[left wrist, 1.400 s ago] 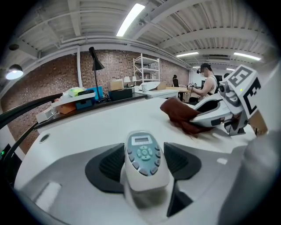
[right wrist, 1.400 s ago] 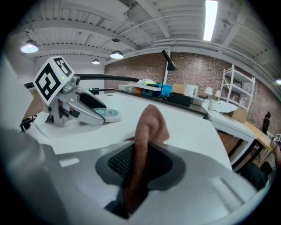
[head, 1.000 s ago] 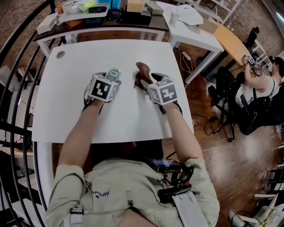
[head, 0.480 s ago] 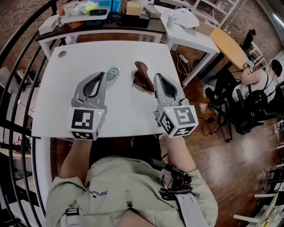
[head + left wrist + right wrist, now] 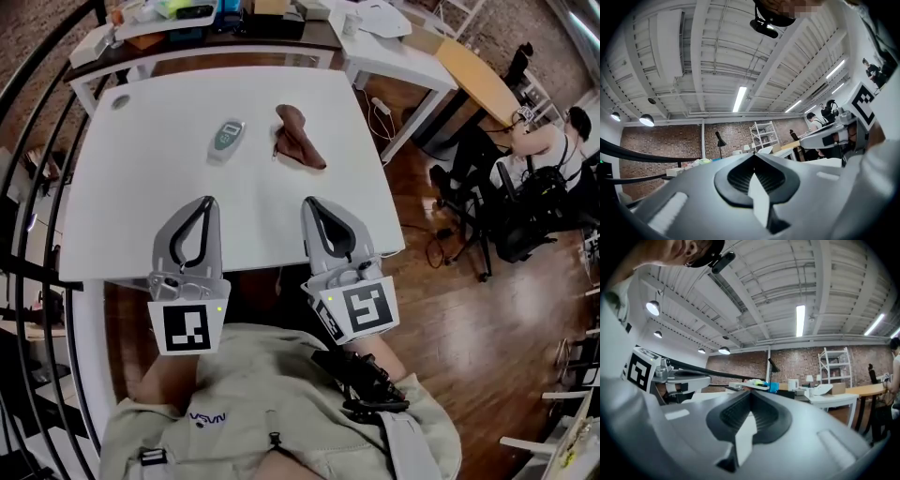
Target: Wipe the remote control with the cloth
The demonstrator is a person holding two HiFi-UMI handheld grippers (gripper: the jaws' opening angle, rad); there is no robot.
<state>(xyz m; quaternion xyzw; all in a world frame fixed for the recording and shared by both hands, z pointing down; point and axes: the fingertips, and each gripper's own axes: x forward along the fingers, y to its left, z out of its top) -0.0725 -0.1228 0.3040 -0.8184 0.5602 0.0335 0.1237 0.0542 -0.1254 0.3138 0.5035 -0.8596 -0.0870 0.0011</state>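
The only legible lettering is a small dark print (image 5: 211, 418) on the person's beige shirt (image 5: 281, 408), which, seen upside down, seems to spell NASA, while the cubes (image 5: 187, 328) on the left gripper (image 5: 207, 201) and right gripper (image 5: 308, 202) carry only black-and-white square code patterns (image 5: 362, 310).

A white rectangular table (image 5: 141, 216) is being viewed from above, standing on a wooden floor (image 5: 469, 309). On its far half a grey remote control (image 5: 225, 137) is being carried, lying flat with its length running toward the far edge and tilted slightly to the right. Just to the right of it, near but not touching, a brown cloth (image 5: 298, 139) is being borne by the tabletop in a crumpled heap. A small round grey cap (image 5: 119, 101) is being seen set into the far left corner.
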